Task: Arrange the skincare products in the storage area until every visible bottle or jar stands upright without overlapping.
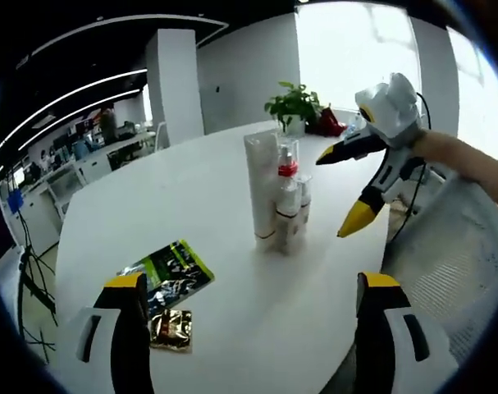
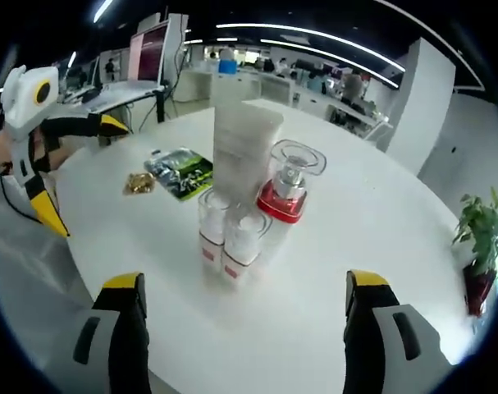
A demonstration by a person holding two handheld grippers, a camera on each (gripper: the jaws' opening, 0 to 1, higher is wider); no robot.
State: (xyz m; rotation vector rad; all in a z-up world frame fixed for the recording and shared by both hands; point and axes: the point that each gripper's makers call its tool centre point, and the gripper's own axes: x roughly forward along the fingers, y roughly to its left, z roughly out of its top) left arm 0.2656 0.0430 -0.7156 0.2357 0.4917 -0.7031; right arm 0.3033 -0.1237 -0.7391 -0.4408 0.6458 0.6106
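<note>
In the left gripper view, the left hand-held gripper (image 1: 250, 305) is seen spread wide and empty above the white table (image 1: 150, 205), where a tall tube (image 1: 261, 185), a red-collared bottle (image 1: 288, 193) and small bottles (image 1: 302, 197) are grouped upright, touching, with a green packet (image 1: 168, 273) lying apart. In the right gripper view, the right hand-held gripper (image 2: 244, 302) is likewise spread and empty near the same upright cluster, two small bottles (image 2: 232, 234) standing in front of the tube (image 2: 242, 148).

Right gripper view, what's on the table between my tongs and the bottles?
Nothing: bare white table runs from the open right tongs to the bottles, shown in the right gripper view.
</note>
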